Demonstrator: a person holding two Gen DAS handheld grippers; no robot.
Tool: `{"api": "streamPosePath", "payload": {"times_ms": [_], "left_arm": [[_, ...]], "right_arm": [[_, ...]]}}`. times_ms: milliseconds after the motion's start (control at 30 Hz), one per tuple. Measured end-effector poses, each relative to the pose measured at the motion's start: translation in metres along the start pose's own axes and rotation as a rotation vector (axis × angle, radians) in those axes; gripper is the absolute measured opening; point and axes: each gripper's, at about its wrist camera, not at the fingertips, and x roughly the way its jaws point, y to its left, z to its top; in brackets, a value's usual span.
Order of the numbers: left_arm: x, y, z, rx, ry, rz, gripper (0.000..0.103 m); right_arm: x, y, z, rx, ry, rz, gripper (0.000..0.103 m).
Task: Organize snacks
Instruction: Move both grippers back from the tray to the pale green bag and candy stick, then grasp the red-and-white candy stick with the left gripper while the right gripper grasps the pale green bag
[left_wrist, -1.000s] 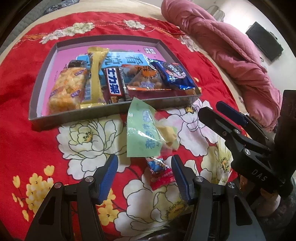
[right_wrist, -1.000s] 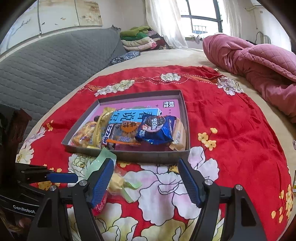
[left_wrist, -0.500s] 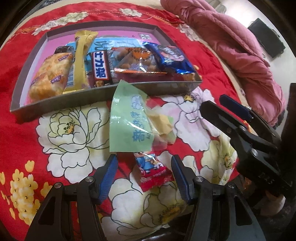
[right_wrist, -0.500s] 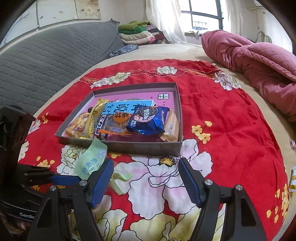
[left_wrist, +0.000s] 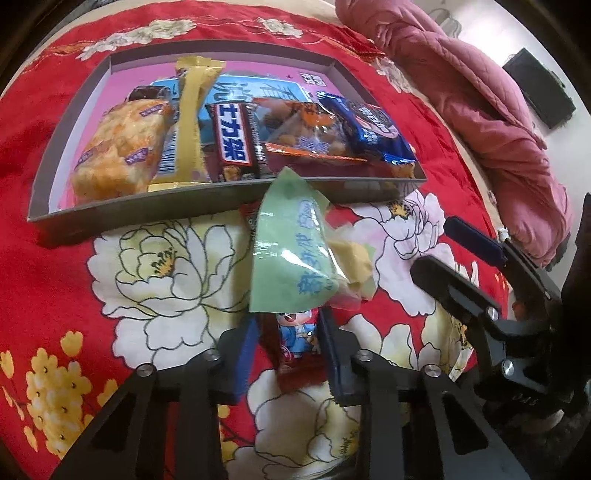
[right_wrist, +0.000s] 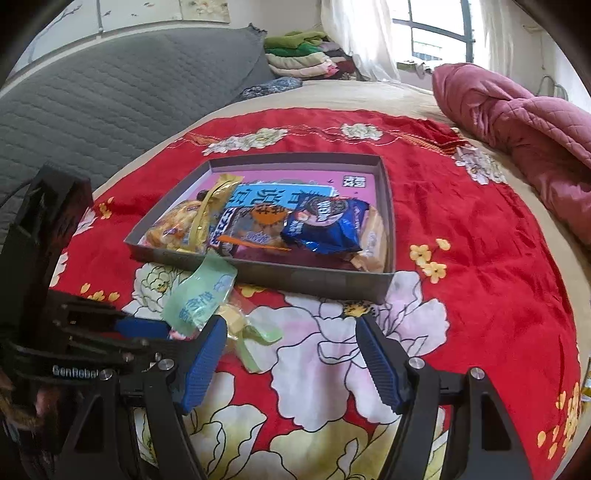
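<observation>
A small red snack packet (left_wrist: 295, 343) with a cartoon figure stands between the fingers of my left gripper (left_wrist: 290, 332). Its jaws are closing and the blue pads press on the packet's sides. A pale green packet (left_wrist: 291, 251) lies just beyond it and leans on the front wall of the grey tray (left_wrist: 129, 206). The tray holds several wrapped snacks on its pink floor. My right gripper (right_wrist: 291, 354) hovers open over the floral cloth to the right, with nothing between its fingers. The right wrist view shows the green packet (right_wrist: 199, 295) beside its left finger.
A red cloth with white and yellow flowers (right_wrist: 461, 221) covers the bed. A crumpled pink quilt (right_wrist: 517, 122) lies at the far right and a grey padded headboard (right_wrist: 110, 92) at the left. Folded clothes (right_wrist: 299, 55) are stacked by the window.
The left gripper's jaws have come together around the red packet, which stood loose between them before. The right gripper has stayed open and almost still.
</observation>
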Motion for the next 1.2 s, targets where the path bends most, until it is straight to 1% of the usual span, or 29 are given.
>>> {"api": "streamPosePath", "payload": {"times_ms": [133, 200, 267, 300, 400, 567, 767, 800, 833, 867, 900, 933, 967, 1033, 1200], "left_arm": [[-0.004, 0.007, 0.001, -0.001, -0.002, -0.005, 0.031], [-0.005, 0.009, 0.001, 0.0, -0.007, -0.002, 0.029], [-0.007, 0.014, 0.002, -0.009, -0.01, -0.002, 0.028], [-0.008, 0.016, 0.003, -0.015, -0.01, -0.003, 0.028], [-0.008, 0.021, 0.003, -0.024, -0.007, -0.012, 0.028], [-0.005, 0.022, 0.003, -0.022, 0.001, -0.015, 0.028], [-0.002, 0.025, 0.003, -0.029, 0.011, -0.027, 0.028], [-0.002, 0.025, 0.003, -0.029, 0.013, -0.028, 0.028], [-0.001, 0.025, 0.004, -0.029, 0.014, -0.028, 0.028], [0.0, 0.024, 0.004, -0.029, 0.016, -0.028, 0.028], [0.001, 0.024, 0.005, -0.029, 0.018, -0.028, 0.028], [0.001, 0.023, 0.005, -0.028, 0.019, -0.027, 0.028], [0.002, 0.022, 0.006, -0.025, 0.02, -0.025, 0.028], [0.004, 0.02, 0.008, -0.022, 0.022, -0.022, 0.028], [0.01, 0.008, 0.013, 0.015, 0.017, 0.003, 0.028]], "right_arm": [[0.005, 0.009, -0.002, -0.057, 0.018, 0.026, 0.072], [0.01, 0.017, -0.004, -0.115, 0.025, 0.028, 0.072], [0.015, 0.026, -0.007, -0.168, 0.033, 0.03, 0.077], [0.018, 0.029, -0.008, -0.186, 0.038, 0.03, 0.082], [0.026, 0.036, -0.01, -0.228, 0.048, 0.036, 0.082], [0.041, 0.043, -0.008, -0.288, 0.06, 0.008, 0.082], [0.051, 0.05, -0.009, -0.378, 0.034, -0.017, 0.082], [0.052, 0.052, -0.01, -0.4, 0.031, -0.02, 0.079], [0.053, 0.053, -0.011, -0.415, 0.027, -0.022, 0.07], [0.054, 0.054, -0.011, -0.429, 0.02, -0.022, 0.065], [0.056, 0.054, -0.011, -0.439, 0.016, -0.02, 0.054], [0.057, 0.054, -0.011, -0.441, 0.017, -0.019, 0.05], [0.058, 0.052, -0.01, -0.435, 0.02, -0.017, 0.049], [0.055, 0.048, -0.009, -0.406, 0.018, 0.013, 0.042], [0.041, 0.034, -0.007, -0.306, 0.002, 0.042, 0.04]]}}
